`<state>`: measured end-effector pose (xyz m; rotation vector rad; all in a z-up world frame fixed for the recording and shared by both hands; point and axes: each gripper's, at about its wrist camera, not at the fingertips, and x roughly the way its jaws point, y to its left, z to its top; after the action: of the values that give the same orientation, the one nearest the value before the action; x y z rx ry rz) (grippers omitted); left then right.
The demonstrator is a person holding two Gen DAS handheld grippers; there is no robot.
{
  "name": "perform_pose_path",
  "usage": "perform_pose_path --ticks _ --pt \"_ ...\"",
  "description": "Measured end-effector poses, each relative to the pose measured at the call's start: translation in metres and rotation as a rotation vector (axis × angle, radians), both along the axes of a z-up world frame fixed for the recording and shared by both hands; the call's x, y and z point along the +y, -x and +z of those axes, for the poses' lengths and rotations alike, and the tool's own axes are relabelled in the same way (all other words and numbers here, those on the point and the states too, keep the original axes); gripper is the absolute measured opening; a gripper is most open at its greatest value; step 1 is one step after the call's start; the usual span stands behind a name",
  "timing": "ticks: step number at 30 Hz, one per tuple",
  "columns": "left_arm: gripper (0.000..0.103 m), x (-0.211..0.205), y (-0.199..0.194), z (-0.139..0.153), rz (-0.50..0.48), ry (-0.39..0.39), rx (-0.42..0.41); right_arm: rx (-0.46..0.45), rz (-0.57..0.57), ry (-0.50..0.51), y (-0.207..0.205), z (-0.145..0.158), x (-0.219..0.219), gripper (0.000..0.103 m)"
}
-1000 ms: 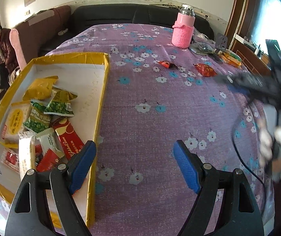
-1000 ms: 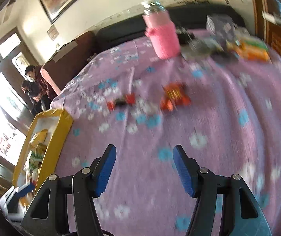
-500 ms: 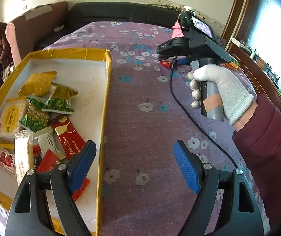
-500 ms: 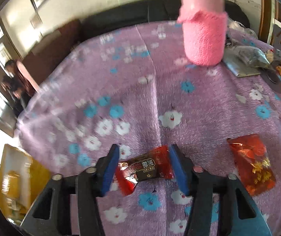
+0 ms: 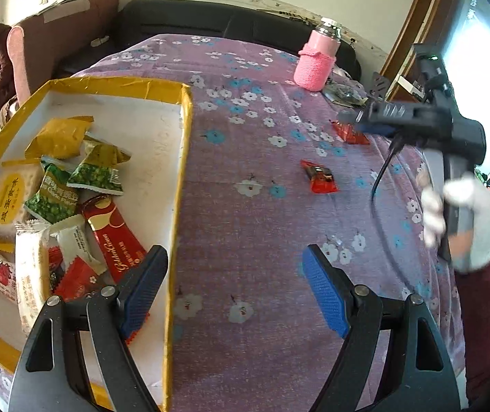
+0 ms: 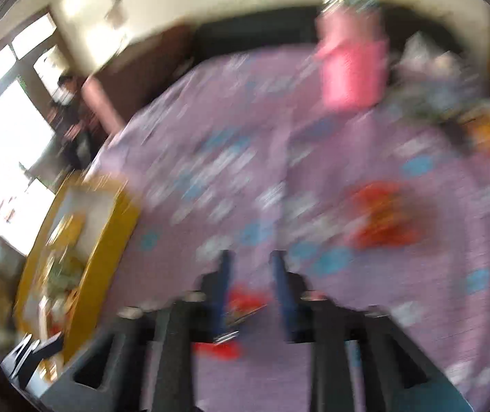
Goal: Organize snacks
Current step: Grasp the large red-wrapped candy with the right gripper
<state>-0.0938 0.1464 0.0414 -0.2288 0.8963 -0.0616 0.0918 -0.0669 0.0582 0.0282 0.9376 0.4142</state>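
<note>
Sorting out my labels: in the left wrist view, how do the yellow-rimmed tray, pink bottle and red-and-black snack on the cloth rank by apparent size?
1. Yellow-rimmed tray, by far largest, though nearest.
2. Pink bottle, farther away.
3. Red-and-black snack, smallest.

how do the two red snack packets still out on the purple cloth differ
The nearer red packet has a dark printed panel; the farther red packet looks plain red. The nearer one lies fully in view, while the farther one is partly hidden behind the right gripper. Both lie flat on the floral cloth, outside the yellow-rimmed tray.
</note>
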Motion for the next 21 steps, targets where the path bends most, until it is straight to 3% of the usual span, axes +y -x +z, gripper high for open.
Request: perform_pose_path --ticks 1,3,6,11,12,14,17,21 --pt "0.081 -0.003 0.0 0.001 0.002 -0.015 -0.002 -0.055 -0.062 0.013 -0.005 0.006 -0.015 0.073" --pt "0.081 -0.005 -0.001 0.001 0.004 -0.026 -0.001 -0.111 -0.16 0.04 -0.02 0.007 -0.039 0.075" --pt "0.081 -0.003 -0.001 0.004 0.006 -0.023 -0.001 -0.064 -0.208 0.076 -0.046 -0.01 -0.054 0.075" --pt "0.081 -0.011 -0.002 0.017 -0.02 -0.051 -0.038 0.016 -0.215 0.04 -0.063 -0.038 -0.055 0.073" --pt "0.081 -0.014 -0.004 0.019 -0.029 -0.056 -0.04 0.026 -0.213 0.047 -0.065 -0.045 -0.052 0.066" --pt "0.081 -0.02 -0.008 0.02 -0.05 -0.055 -0.031 0.06 -0.207 0.051 -0.069 -0.053 -0.047 0.039" --pt "0.081 -0.029 -0.016 0.018 -0.095 -0.02 -0.009 0.061 -0.209 0.044 -0.062 -0.058 -0.048 0.035" --pt "0.081 -0.043 -0.035 0.015 -0.153 0.017 0.005 0.084 -0.209 -0.04 -0.036 -0.053 -0.067 0.034"
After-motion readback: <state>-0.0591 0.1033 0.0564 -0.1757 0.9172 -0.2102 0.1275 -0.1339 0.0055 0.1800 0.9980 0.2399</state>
